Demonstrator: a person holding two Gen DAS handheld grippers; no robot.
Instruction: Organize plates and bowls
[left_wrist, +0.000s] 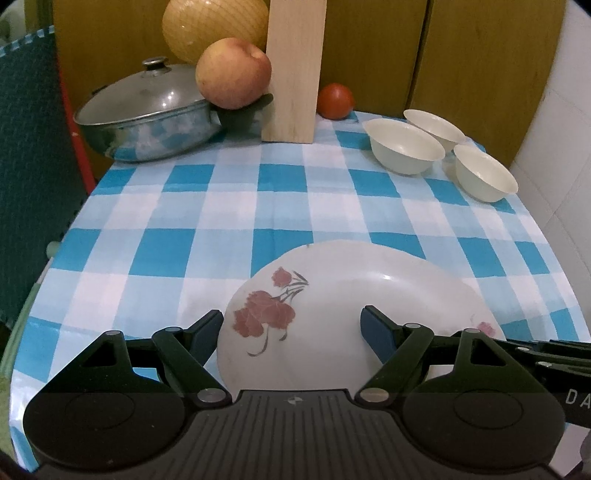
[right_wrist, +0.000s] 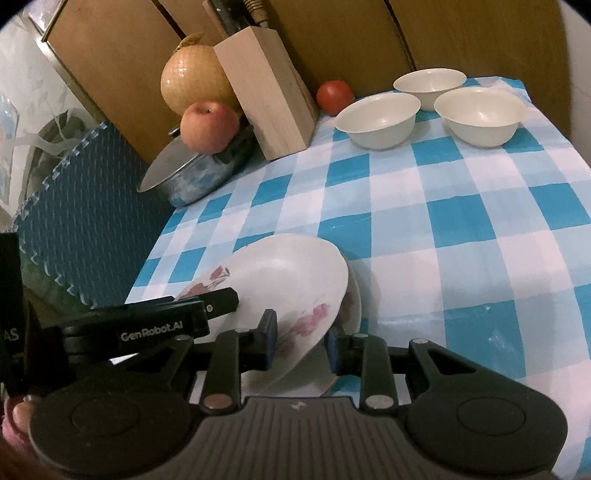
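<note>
Two plates near: my R gripper (right_wrist: 300, 341) pinches top plate (right_wrist: 291, 273), L gripper (left_wrist: 291, 325) spread; I'd lower it level onto bottom plate (right_wrist: 352, 306).

The checkered surface (left_wrist: 192, 206) carries three bowls (left_wrist: 406, 146) upper right, a pot (left_wrist: 147, 118), knife block (left_wrist: 291, 74) and tomato (left_wrist: 335, 100) along the top, plates (left_wrist: 332, 314) at the bottom.

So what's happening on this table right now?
A person with a gripper in each hand is sorting dishes on the checked tablecloth. The right gripper has its jaws around the rim of a tilted flowered plate, with another plate right behind it. The left gripper is open, one finger over the plate and one off its edge. Three white bowls sit untouched at the far corner.
</note>
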